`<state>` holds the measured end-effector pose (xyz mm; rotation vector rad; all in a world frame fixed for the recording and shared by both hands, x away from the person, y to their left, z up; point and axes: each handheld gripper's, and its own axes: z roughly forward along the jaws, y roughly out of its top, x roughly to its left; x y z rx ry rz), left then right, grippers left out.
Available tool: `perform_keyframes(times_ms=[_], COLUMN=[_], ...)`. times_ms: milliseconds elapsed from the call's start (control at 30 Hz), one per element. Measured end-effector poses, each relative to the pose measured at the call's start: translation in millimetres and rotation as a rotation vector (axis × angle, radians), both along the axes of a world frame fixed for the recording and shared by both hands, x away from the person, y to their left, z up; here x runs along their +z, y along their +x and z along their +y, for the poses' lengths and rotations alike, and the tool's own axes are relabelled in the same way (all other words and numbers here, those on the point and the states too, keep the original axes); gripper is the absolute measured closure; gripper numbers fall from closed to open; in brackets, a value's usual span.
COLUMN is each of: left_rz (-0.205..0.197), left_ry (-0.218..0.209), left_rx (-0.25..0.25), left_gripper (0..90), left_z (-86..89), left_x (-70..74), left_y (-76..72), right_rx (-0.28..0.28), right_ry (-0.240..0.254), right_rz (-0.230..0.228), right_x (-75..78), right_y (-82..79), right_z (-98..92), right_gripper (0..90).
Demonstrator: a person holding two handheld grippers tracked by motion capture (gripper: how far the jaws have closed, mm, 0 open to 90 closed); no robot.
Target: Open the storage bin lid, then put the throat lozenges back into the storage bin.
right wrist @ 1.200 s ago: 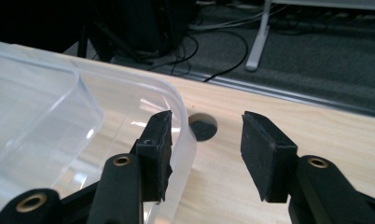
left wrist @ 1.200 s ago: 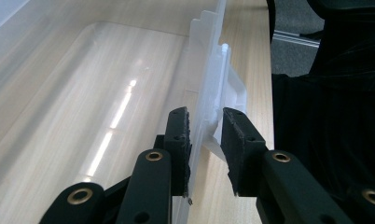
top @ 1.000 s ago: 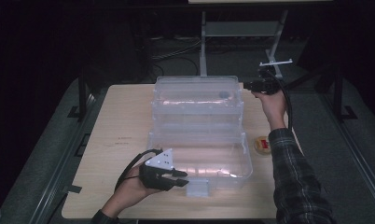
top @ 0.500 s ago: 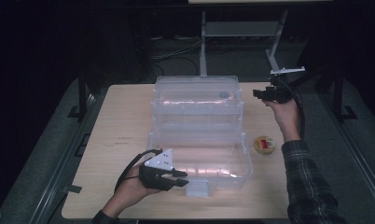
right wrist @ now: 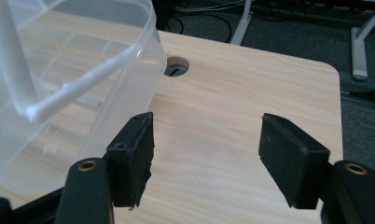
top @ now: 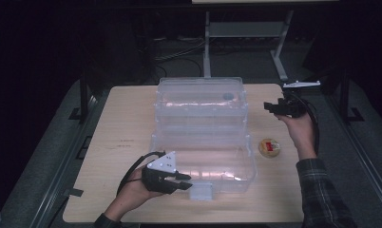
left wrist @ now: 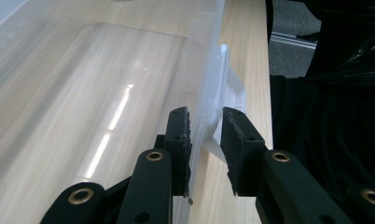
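Note:
A clear plastic box [top: 248, 156] lies open in the middle of the table, its lid [top: 201, 97] folded back at the far side. My left gripper [top: 188, 180] is at the near left of the box. Its jaws are shut on the box's front wall [left wrist: 202, 93], one pad inside and one outside against the white latch flap [left wrist: 232, 88]. My right gripper [top: 266, 107] hovers to the right of the lid, apart from it. Its jaws have just been opening and nothing is between them [right wrist: 206, 140]. The box's rounded corner [right wrist: 143, 60] is at their left.
A small round yellow item with red on it [top: 270, 147] lies on the wooden table [top: 122, 123] right of the box, just below the right hand. A cable hole [right wrist: 176, 66] sits in the tabletop. Metal desk legs [top: 207, 42] stand beyond the far edge.
The right hand has drawn away from the lid's right corner, to the right and nearer, and its jaws have spread wider. The round item, once behind the forearm, is uncovered. The left hand stayed put.

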<state>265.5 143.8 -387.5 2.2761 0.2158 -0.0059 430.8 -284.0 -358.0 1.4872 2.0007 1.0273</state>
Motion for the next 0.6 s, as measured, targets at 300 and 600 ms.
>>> perform_keyframes(times_ms=[300,600], left_rz=[0.000,-0.001], left_ry=[0.002,0.000], left_rx=[-0.002,-0.001], left_gripper=[72.1,72.0], left_z=[0.2,0.4], left_x=[0.0,-0.3], left_y=[-0.2,-0.4], right_rx=[0.017,0.026], right_ry=[0.001,0.013], right_rz=[0.004,0.005], right_x=[-10.4,-16.3], right_y=[-16.3,-29.0], right_z=[-4.4,-8.0], right_gripper=[29.9,24.4])
